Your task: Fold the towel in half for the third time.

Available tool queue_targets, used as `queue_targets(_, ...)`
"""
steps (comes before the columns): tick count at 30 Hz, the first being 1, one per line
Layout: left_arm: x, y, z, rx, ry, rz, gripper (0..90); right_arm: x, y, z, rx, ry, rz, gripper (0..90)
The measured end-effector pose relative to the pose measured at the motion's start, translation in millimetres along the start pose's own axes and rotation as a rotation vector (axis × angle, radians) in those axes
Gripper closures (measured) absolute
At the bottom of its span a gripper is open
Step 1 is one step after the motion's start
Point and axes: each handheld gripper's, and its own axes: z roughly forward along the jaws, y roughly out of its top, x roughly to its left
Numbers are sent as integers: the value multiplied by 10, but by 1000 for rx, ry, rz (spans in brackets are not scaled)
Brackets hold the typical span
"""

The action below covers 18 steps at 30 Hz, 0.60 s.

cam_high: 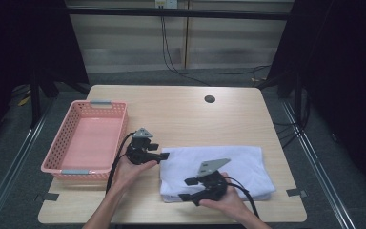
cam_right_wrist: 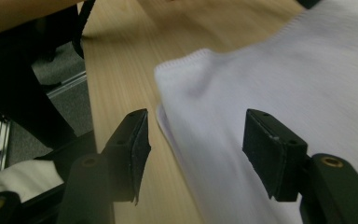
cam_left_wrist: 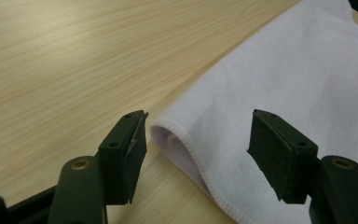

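A folded white cloth (cam_high: 238,164) lies on the wooden table (cam_high: 181,114), near its front right. My left gripper (cam_high: 165,156) is held at the cloth's far left corner, pointing right, with its jaws open. In the left gripper view the cloth's hemmed fold (cam_left_wrist: 284,79) lies between and beyond the open jaws of the left gripper (cam_left_wrist: 198,156), and no pad touches it. My right gripper (cam_high: 185,189) is at the cloth's near left corner, open. In the right gripper view the cloth (cam_right_wrist: 270,79) lies under the open right gripper (cam_right_wrist: 196,149), untouched by its pads.
An empty pink plastic basket (cam_high: 88,138) stands on the left side of the table, just left of my left hand. A dark round hole (cam_high: 209,99) sits near the table's far edge. Bare wood stretches behind the cloth.
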Motion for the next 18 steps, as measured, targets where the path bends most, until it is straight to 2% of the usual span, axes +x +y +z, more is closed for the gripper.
queue_targets(2,8,-9,-23,-14,2,-4,364,-9,77,216,28,28,-6,411)
queue_targets(4,12,-18,-41,-27,-3,-15,360,-48,125,301,4,60,18,405)
queue_targets(6,15,-21,-45,-27,-7,-10,357,-57,161,372,40,67,3,393)
queue_targets(8,20,-25,-33,-28,-2,-17,356,-58,154,417,26,73,5,400)
queue_targets(9,27,-28,-27,-27,-2,-18,355,-52,145,456,39,73,-4,397)
queue_targets(10,27,-32,-18,-23,0,-21,354,-30,130,491,62,54,-17,398)
queue_targets(11,20,-33,-8,-24,0,-26,351,-18,115,511,62,44,-35,387)
queue_targets(12,14,-32,-3,-26,-1,-25,347,-14,104,521,57,47,-37,393)
queue_targets(13,11,-30,-1,-22,-3,-14,347,0,96,523,55,29,-50,414)
queue_targets(16,7,-31,22,-18,-6,-18,339,73,21,553,25,-27,-122,410)
queue_targets(18,4,-37,29,-13,-10,-23,330,100,9,558,23,-44,-140,412)
